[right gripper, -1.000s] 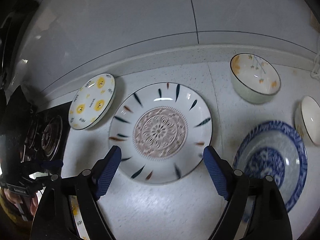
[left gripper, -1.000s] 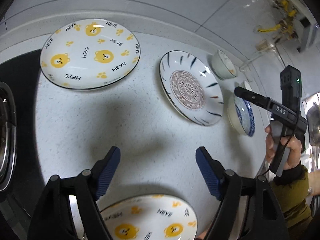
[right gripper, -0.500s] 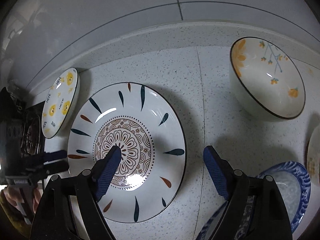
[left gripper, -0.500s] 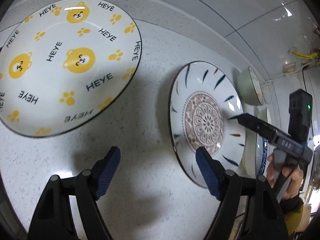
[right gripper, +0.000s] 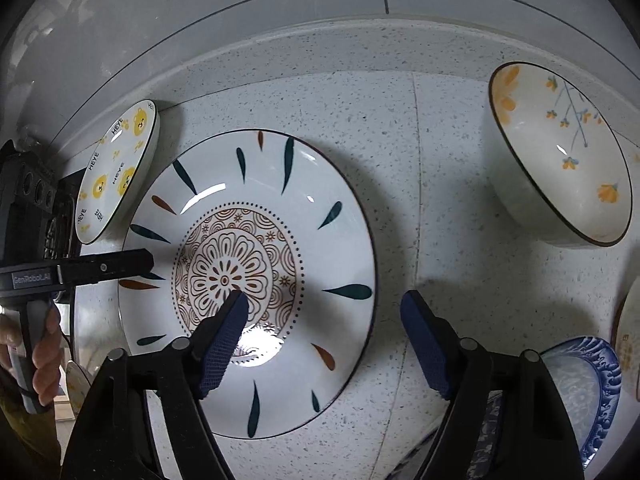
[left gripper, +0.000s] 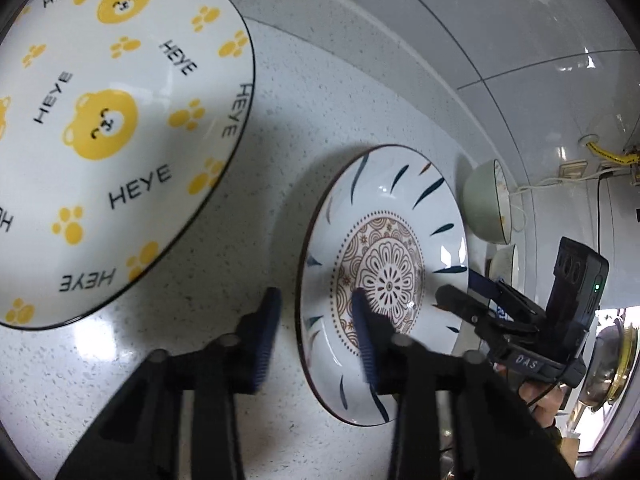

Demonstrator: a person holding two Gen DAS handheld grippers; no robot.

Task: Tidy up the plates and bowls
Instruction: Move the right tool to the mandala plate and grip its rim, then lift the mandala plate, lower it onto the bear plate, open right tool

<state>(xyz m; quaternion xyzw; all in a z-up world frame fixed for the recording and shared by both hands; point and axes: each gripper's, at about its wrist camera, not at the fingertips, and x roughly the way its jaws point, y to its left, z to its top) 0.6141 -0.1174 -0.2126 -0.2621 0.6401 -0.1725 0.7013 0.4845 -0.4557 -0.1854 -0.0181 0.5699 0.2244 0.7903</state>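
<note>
Both grippers are set on opposite edges of the mandala plate [right gripper: 256,248], which lies flat on the speckled counter [right gripper: 440,200] in the middle of the right wrist view and at lower right in the left wrist view. The step in hand looks like a 2-sided pickup of this plate.

The left gripper [left gripper: 316,334] straddles the plate's near rim, 1 finger outside on the counter, the other over the patterned centre; its jaws are closing and already narrow, though the blur hides whether the pads bite the rim yet. The right gripper [right gripper: 324,344] straddles the opposite rim at the lower centre of its view, 1 finger over the plate's well, the other outside; its jaws are closing too but stand fairly wide, apparently not yet pressing.

The bear plate [left gripper: 112,128] fills the upper left of the left wrist view, the flower bowl [right gripper: 560,152] sits upper right in the right wrist view, the blue plate [right gripper: 584,384] lower right.

Next, both grips should firm up before a level lift, likely toward another plate for stacking
</note>
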